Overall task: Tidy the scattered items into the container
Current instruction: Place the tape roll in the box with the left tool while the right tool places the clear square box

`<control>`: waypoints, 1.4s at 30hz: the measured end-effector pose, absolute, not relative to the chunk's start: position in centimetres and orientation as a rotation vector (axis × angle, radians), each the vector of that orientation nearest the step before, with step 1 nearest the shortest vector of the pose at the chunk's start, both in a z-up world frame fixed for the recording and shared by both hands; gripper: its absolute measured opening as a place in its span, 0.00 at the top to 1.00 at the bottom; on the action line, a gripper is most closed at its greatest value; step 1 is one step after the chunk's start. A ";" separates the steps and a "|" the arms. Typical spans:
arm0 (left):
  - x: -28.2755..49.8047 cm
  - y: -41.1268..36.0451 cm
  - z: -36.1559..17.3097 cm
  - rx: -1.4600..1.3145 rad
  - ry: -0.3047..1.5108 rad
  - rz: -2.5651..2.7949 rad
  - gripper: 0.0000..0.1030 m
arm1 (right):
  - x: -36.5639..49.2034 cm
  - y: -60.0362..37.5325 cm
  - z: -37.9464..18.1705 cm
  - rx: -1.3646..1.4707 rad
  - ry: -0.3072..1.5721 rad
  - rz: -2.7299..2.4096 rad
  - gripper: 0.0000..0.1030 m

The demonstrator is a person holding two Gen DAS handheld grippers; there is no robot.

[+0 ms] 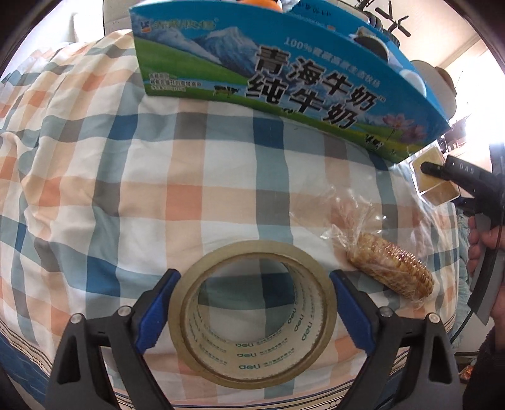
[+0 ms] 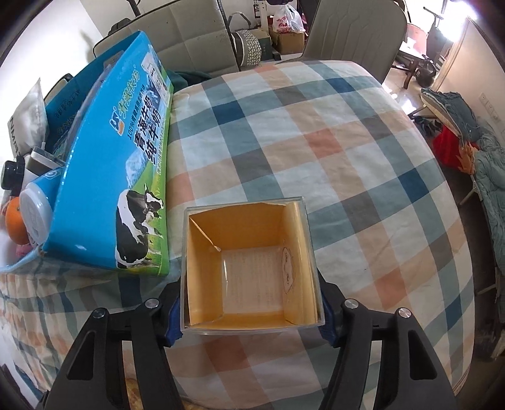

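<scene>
My left gripper (image 1: pixel 254 285) is shut on a roll of clear tape (image 1: pixel 252 315), held upright between its blue pads over the checked cloth. A bagged stack of biscuits (image 1: pixel 391 268) lies on the cloth just right of the tape. The blue milk carton box (image 1: pixel 284 72), the container, stands at the back; in the right wrist view it (image 2: pixel 104 176) is at the left with several items inside. My right gripper (image 2: pixel 251 310) is shut on a clear square box with a yellow paper lining (image 2: pixel 249 265); this box also shows in the left wrist view (image 1: pixel 434 181), close to the carton's right end.
A checked cloth (image 2: pixel 331 151) covers the table. An orange (image 2: pixel 15 220), a white-capped jar (image 2: pixel 36 214) and a black-lidded bottle (image 2: pixel 12 173) sit in the carton's open side. Chairs (image 2: pixel 353 28) stand behind the table, and clothes and clutter lie at the right.
</scene>
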State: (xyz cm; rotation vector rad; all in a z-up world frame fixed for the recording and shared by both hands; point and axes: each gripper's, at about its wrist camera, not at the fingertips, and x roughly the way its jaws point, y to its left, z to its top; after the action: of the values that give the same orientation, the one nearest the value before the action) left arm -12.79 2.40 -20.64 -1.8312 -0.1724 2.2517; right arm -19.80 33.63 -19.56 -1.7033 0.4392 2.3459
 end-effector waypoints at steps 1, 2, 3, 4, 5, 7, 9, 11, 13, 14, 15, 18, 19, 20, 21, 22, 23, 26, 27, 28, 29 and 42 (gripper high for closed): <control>-13.0 2.2 -19.8 -1.805 -0.185 2.264 0.09 | -19.5 33.7 -19.0 -1.688 0.440 2.363 0.35; -13.3 2.0 -18.9 -1.778 -0.198 2.279 0.09 | -19.3 33.7 -18.4 -1.670 0.441 2.381 0.35; -13.8 1.8 -17.9 -1.747 -0.213 2.295 0.09 | -19.0 33.7 -17.7 -1.651 0.445 2.400 0.35; -14.4 1.5 -16.9 -1.717 -0.231 2.311 0.09 | -18.7 33.7 -17.1 -1.634 0.448 2.421 0.35; -15.3 1.2 -15.7 -1.686 -0.254 2.329 0.09 | -18.5 33.5 -16.7 -1.620 0.444 2.438 0.35; -17.1 0.3 -13.1 -1.615 -0.296 2.367 0.09 | -18.5 33.3 -15.9 -1.591 0.449 2.464 0.35; -18.8 -0.3 -10.8 -1.546 -0.333 2.401 0.09 | -18.7 33.1 -14.9 -1.565 0.451 2.490 0.35; -20.9 -0.9 -8.9 -1.484 -0.347 2.433 0.09 | -18.7 32.9 -13.8 -1.536 0.457 2.522 0.35; -23.5 -1.0 -7.7 -1.444 -0.342 2.457 0.09 | -18.9 32.8 -12.5 -1.510 0.468 2.552 0.35; -24.7 -1.0 -7.5 -1.428 -0.340 2.470 0.09 | -19.0 32.9 -11.8 -1.494 0.471 2.568 0.35; -25.9 -0.9 -7.4 -1.415 -0.330 2.482 0.09 | -19.2 32.8 -11.1 -1.479 0.472 2.586 0.35; -29.0 -0.7 -7.6 -1.405 -0.295 2.498 0.09 | -19.6 31.9 -8.9 -1.437 0.481 2.635 0.35; -29.7 -0.6 -8.0 -1.405 -0.285 2.502 0.09 | -20.0 31.6 -8.4 -1.430 0.476 2.651 0.35; -30.4 -0.5 -8.6 -1.408 -0.272 2.504 0.09 | -20.5 31.2 -7.8 -1.420 0.467 2.666 0.35; -31.0 -0.4 -9.2 -1.414 -0.259 2.502 0.09 | -21.0 30.7 -7.4 -1.418 0.458 2.684 0.35; -31.4 -0.2 -9.8 -1.420 -0.247 2.500 0.09 | -21.5 30.1 -7.1 -1.415 0.447 2.698 0.35; -31.7 -0.1 -10.4 -1.422 -0.234 2.500 0.09 | -22.0 29.6 -6.9 -1.414 0.439 2.707 0.35; -31.8 0.2 -11.5 -1.398 -0.182 2.512 0.09 | -23.5 27.7 -6.8 -1.434 0.437 2.737 0.35; -31.7 0.1 -11.5 -1.384 -0.181 2.519 0.09 | -24.0 27.0 -6.9 -1.448 0.432 2.752 0.35; -31.7 0.0 -11.5 -1.377 -0.189 2.519 0.09 | -24.4 26.1 -7.1 -1.464 0.426 2.766 0.35; -31.9 -0.2 -11.6 -1.372 -0.202 2.519 0.09 | -24.6 25.2 -7.2 -1.475 0.423 2.778 0.35; -33.4 -2.5 -11.2 -1.329 -0.364 2.513 0.10 | -27.7 14.5 -10.2 -1.625 0.280 2.940 0.35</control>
State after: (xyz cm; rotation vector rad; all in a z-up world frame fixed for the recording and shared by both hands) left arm -33.36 -2.49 -11.19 -1.3291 -0.3638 2.5135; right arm -27.74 14.52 -10.19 -1.6250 0.2800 2.9398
